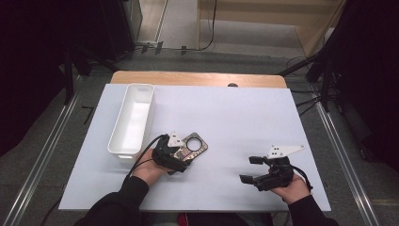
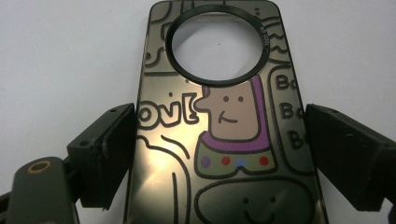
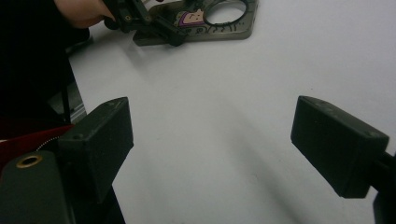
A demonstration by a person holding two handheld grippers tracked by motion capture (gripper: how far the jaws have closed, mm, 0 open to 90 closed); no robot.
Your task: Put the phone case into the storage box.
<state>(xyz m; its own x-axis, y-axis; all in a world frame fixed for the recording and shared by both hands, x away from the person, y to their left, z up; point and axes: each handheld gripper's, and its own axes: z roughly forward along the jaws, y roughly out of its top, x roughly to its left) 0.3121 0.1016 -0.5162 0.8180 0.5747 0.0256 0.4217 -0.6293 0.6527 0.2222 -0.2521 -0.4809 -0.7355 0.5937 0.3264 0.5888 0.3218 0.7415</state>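
White desk (image 1: 244,113) carried a white bin (image 1: 132,117) along its left edge, with nothing visible inside. Phone case (image 2: 224,130), cartoon print with a round camera hole, lay flat on the desk just right of the bin's near end. Left gripper (image 1: 176,160) straddled the case, jaws at its 2 long sides, left pad touching or nearly so, right pad a sliver off: not yet gripped. Right gripper (image 1: 249,169) rested released near the desk's front right, holding nothing. Judged: grasp starting; lift and any binning were left.

Phone case (image 2: 224,140): glossy, cartoon print, round camera hole, lying flat on white table (image 1: 244,117), near white bin (image 1: 134,117).
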